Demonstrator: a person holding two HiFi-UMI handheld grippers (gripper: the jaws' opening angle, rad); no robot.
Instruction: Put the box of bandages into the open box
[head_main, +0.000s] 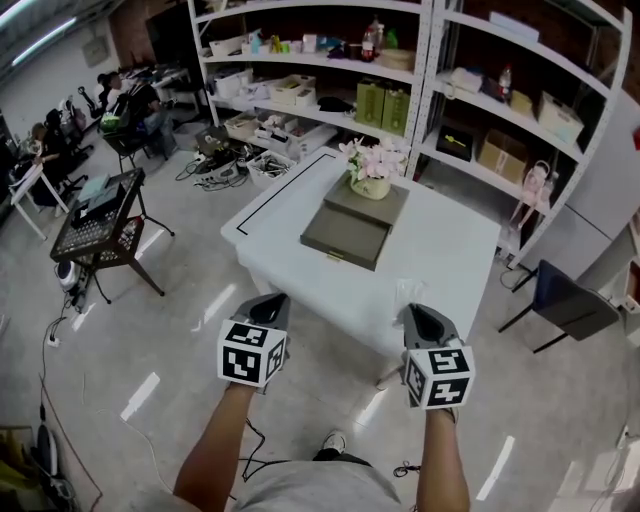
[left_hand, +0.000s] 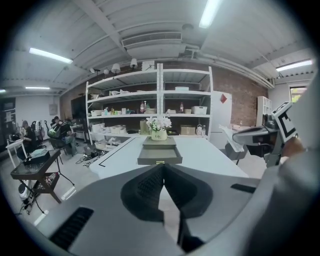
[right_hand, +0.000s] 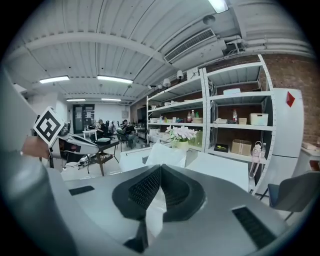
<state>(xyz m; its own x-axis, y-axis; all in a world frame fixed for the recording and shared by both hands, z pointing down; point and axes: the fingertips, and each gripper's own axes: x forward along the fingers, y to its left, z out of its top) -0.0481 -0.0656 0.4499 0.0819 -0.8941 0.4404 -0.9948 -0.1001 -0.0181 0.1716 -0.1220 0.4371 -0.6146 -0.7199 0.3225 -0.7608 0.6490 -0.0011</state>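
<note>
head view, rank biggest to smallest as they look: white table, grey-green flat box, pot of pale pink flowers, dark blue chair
1. white table, by far the largest.
2. grey-green flat box and dark blue chair look about alike; the chair stands lower, on the floor, so I won't rank them.
3. pot of pale pink flowers, smallest.

Looking along my left gripper (left_hand: 163, 169), I see its jaws pressed together with nothing between them. Straight ahead and well apart from it, a white bench (left_hand: 210, 157) carries an open grey box (left_hand: 160, 154) with a pot of flowers (left_hand: 159, 131) at its far end. Shelves (left_hand: 150, 107) rise behind. My right gripper (left_hand: 247, 136) juts in from the right.
</note>
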